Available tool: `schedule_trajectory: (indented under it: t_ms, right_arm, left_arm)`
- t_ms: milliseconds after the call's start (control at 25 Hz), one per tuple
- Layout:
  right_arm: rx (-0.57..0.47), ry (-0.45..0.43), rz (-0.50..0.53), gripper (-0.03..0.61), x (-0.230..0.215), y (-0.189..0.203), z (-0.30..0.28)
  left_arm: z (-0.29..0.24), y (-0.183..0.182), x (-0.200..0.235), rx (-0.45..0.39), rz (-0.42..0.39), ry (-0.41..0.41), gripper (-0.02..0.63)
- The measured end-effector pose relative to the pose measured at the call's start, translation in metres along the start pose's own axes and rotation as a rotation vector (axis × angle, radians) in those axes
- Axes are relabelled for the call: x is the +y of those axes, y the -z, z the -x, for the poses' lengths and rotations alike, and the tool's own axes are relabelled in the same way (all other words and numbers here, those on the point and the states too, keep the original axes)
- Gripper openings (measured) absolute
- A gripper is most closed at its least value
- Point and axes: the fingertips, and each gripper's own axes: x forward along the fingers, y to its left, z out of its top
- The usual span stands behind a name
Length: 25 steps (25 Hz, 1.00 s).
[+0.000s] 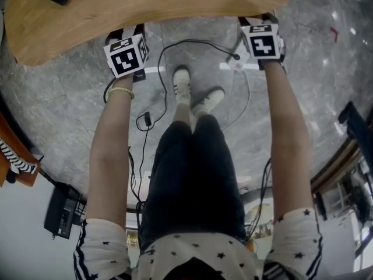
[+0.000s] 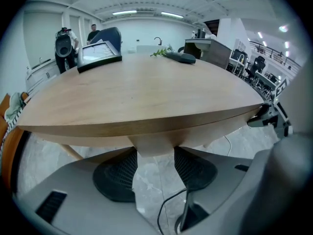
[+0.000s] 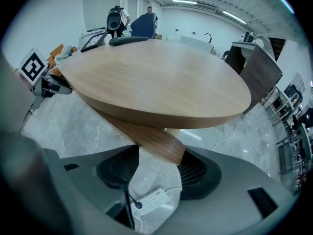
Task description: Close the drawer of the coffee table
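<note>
L gripper (image 2: 149, 160) & R gripper (image 3: 157, 168): jaws wide apart, unclamped, each straddling underside wood (image 2: 151, 148) of coffee table (image 2: 137, 87) at 12 o'clock.

Power strip (image 3: 149, 199) on floor (image 3: 88, 126) beside table (image 3: 156, 77)

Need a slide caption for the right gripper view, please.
Right gripper, jaws open, at a dark wooden strip beneath the oval coffee table.

We see a pale tan wood-grain coffee table (image 1: 145, 4) and a grey, white-veined marble floor (image 1: 58, 109). Both marker cubes (image 1: 126, 55) are white with black squares. Our shirt (image 1: 192, 261) is white with dark stars, trousers (image 1: 192, 179) black, shoes (image 1: 182, 83) white, bracelet (image 1: 119, 91) gold, power strip (image 3: 151, 199) white.
</note>
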Motion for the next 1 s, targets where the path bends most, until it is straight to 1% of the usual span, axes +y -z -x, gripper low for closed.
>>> schedule_trajectory:
  t_ms: [80, 200, 360, 440, 560, 720, 1000]
  right_arm:
    - [0.000, 0.005, -0.035, 0.228, -0.001, -0.001, -0.001]
    - [-0.022, 0.018, -0.096, 0.227, -0.004, -0.006, -0.003]
    - [-0.055, 0.039, -0.243, 0.227, -0.013, -0.007, -0.003]
    - [-0.066, 0.043, -0.292, 0.227, -0.017, -0.008, -0.005]
    - [-0.083, 0.039, -0.319, 0.227, -0.019, -0.011, -0.007]
    - [-0.109, 0.032, -0.359, 0.225, -0.022, -0.015, -0.008]
    - [-0.136, 0.026, -0.383, 0.225, -0.023, -0.014, -0.010]
  left_arm:
    - [-0.002, -0.002, 0.001, 0.000, 0.029, 0.001, 0.242]
    - [-0.005, -0.004, 0.001, 0.004, 0.098, 0.011, 0.242]
    - [-0.006, -0.011, 0.001, -0.006, 0.157, 0.008, 0.242]
    - [-0.007, -0.015, 0.001, -0.013, 0.171, 0.006, 0.241]
    - [-0.008, -0.019, 0.001, -0.025, 0.164, 0.000, 0.241]
    - [-0.010, -0.023, 0.000, -0.040, 0.192, 0.013, 0.239]
    - [-0.012, -0.026, -0.002, -0.065, 0.204, 0.038, 0.236]
